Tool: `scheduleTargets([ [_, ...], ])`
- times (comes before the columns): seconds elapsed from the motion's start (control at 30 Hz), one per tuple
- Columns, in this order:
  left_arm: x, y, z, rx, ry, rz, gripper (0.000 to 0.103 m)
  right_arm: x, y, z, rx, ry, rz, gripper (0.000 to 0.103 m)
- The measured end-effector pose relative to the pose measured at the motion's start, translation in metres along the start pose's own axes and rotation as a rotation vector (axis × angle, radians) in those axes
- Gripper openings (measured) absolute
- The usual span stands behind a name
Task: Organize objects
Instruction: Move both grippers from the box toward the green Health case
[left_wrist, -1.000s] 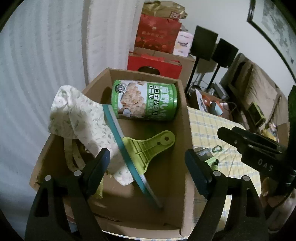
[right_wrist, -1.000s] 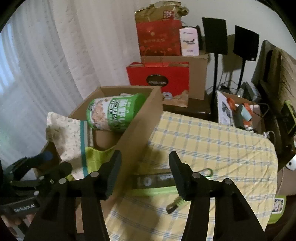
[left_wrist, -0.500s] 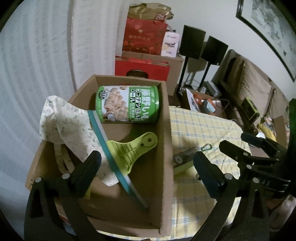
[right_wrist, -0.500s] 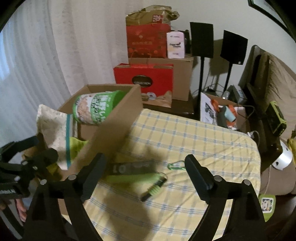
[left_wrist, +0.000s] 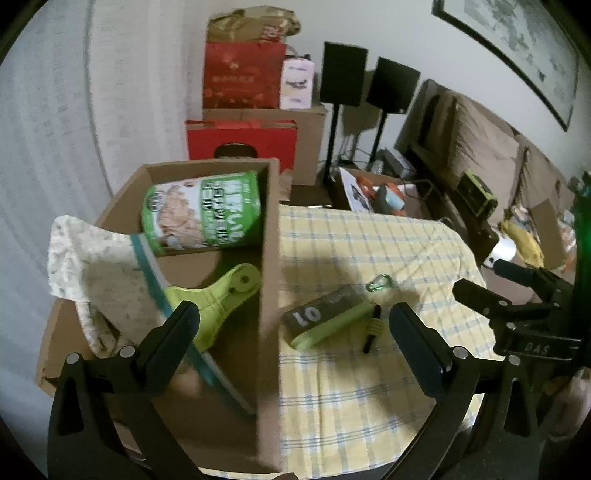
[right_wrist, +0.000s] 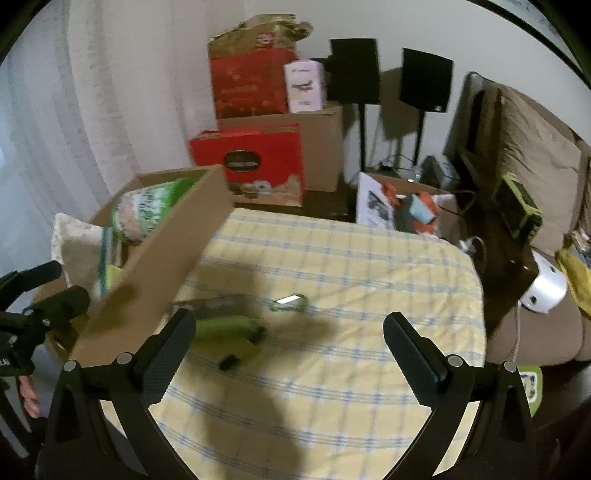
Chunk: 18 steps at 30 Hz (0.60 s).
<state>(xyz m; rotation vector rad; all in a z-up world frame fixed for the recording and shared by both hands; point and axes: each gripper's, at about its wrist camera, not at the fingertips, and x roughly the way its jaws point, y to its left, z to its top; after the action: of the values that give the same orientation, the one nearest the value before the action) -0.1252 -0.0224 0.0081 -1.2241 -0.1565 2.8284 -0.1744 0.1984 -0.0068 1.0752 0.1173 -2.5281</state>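
An open brown cardboard box (left_wrist: 269, 258) at left holds a green cylindrical canister (left_wrist: 203, 214), a patterned cloth (left_wrist: 92, 258) and a lime plastic clip (left_wrist: 218, 299). Right of it, a lime-and-grey pouch (left_wrist: 325, 317) lies on the yellow checked tabletop (right_wrist: 351, 266). The left gripper (left_wrist: 293, 325) and right gripper (right_wrist: 288, 332) have just opened their jaws wide, holding nothing.

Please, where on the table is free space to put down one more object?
The checked tablecloth is bare right of the carabiner and toward the near edge. Crowded: the cardboard box, holding can, clip and cloth, and beside the green device.
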Motion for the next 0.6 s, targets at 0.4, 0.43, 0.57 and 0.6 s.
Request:
scheduleTargets([
  [0.4, 0.033, -0.043, 0.004, 0.179, 0.093, -0.051, 0.103, -0.01, -0.051, -0.022, 0.098, 0.007, -0.021, 0.102],
  [0.43, 0.037, -0.047, 0.005, 0.203, 0.103, -0.051, 0.103, -0.01, -0.053, -0.023, 0.102, 0.007, -0.02, 0.102],
  [0.57, 0.052, -0.061, 0.01, 0.295, 0.149, -0.071, 0.102, -0.01, -0.061, -0.027, 0.119, 0.01, -0.011, 0.102],
  [0.6, 0.056, -0.064, 0.011, 0.315, 0.16, -0.076, 0.102, -0.009, -0.062, -0.027, 0.121, 0.011, -0.008, 0.102],
])
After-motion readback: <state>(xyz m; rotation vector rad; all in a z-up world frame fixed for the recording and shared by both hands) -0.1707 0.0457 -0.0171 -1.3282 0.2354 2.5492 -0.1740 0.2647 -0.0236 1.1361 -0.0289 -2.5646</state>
